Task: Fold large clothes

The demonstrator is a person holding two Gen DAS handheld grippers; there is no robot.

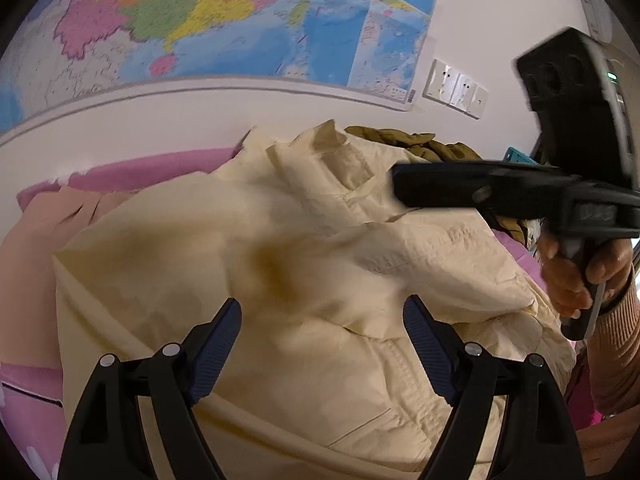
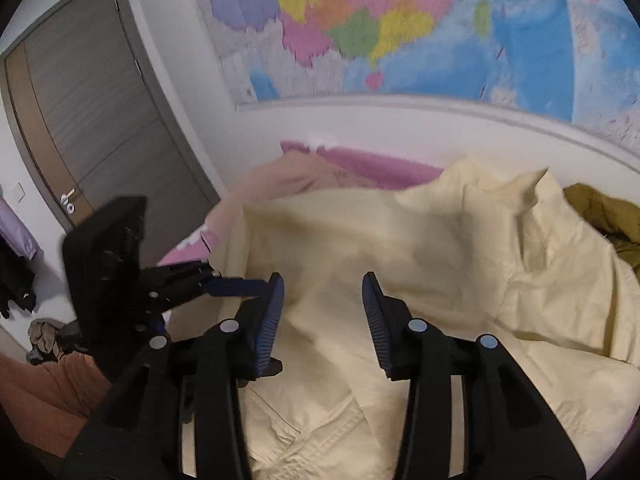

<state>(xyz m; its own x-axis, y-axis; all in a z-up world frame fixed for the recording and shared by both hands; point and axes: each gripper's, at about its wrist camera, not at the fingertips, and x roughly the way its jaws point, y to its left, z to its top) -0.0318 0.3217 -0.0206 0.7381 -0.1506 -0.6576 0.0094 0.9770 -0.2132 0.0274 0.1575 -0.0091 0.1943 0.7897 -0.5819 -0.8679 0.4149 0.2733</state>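
Pink bedding (image 1: 132, 176) under a wall map (image 1: 200, 20) carries the cream jacket (image 1: 320, 240) at frame centre. Left gripper (image 1: 322, 340) hovers over it with jaws spread wide, gripping nothing. Right gripper (image 2: 323, 320) has jaws parted and empty.

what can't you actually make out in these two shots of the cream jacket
- Cream quilted jacket: its lower hem, left wrist view, is hidden behind the left claw and cut by the bottom edge.
- Olive-green garment: right wrist view, mostly hidden behind the jacket and cut by the lens edge.
- Coloured wall map: labels blurred in both views.
- Right claw: left wrist view, motion-blurred and side-on, its gap unreadable.
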